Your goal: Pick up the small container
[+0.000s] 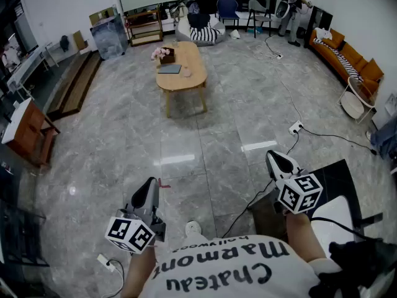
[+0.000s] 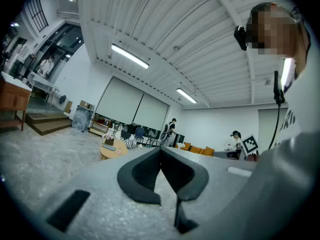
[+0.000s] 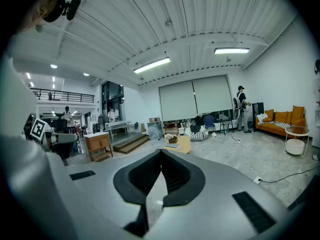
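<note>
The left gripper (image 1: 149,190), at the lower left of the head view, and the right gripper (image 1: 279,162), at the lower right, are both clenched tight. Nothing is held in either one. The small pale container (image 1: 185,72) is thought to be the tiny thing on the light brown oval wooden table (image 1: 193,54), at the upper middle of the head view. It is well apart from both grippers, and it is too small for its shape to be told.

A lot could go wrong from here. A long walk is needed first, and black cables (image 1: 322,135) are laid across the floor at the right, so a foot could be caught. If the jaws are not opened in time, the container could be bumped and pushed away. The box of pink flowers (image 1: 162,54) and the flat grey thing (image 1: 169,69) are set near it and could be knocked. A thing so little could also be tipped or dropped if it is pinched off-centre.

The shiny grey stone tile floor (image 1: 205,135) is lit by ceiling lamps. An orange sofa (image 1: 347,54) is seen at the upper right, a brown wooden cabinet (image 1: 28,132) at the left edge, and a standing person (image 1: 293,5) at the top right.
</note>
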Motion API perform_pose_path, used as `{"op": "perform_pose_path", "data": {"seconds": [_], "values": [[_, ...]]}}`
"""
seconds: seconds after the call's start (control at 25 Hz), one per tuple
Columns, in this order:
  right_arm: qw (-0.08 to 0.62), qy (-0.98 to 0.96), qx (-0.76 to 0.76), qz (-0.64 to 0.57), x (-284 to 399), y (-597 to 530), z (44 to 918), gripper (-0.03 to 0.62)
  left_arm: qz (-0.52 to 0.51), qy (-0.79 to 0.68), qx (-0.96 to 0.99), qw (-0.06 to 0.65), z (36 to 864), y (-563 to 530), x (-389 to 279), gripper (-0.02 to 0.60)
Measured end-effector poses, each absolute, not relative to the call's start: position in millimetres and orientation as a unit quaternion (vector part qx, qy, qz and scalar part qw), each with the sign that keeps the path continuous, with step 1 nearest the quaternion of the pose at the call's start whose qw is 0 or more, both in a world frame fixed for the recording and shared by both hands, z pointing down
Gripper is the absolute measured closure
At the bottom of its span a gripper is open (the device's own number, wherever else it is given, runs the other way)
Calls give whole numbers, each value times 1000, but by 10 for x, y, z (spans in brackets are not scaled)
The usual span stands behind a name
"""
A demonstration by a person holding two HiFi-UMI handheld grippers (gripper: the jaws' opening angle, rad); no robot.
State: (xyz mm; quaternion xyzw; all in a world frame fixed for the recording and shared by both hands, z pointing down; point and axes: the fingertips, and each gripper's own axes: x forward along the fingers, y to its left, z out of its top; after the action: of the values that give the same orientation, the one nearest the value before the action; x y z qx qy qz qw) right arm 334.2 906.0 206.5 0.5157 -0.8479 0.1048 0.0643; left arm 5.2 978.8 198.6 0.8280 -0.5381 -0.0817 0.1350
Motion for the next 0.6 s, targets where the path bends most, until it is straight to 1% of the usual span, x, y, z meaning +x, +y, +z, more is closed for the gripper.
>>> {"op": "perform_pose_path", "data": {"seconds": [0.32, 0.48, 0.6], "values": [[67, -847, 517, 107, 3231, 8845, 2077, 582, -81, -538, 828, 134, 1982, 9577, -70, 571], [63, -847, 518, 104, 3066, 8626, 2041, 582, -81, -539, 828, 127, 1927, 9376, -258, 571], [60, -848, 518, 98, 2901, 8435, 2013, 582, -108, -546, 823, 113, 1814, 9170, -467, 571]]}}
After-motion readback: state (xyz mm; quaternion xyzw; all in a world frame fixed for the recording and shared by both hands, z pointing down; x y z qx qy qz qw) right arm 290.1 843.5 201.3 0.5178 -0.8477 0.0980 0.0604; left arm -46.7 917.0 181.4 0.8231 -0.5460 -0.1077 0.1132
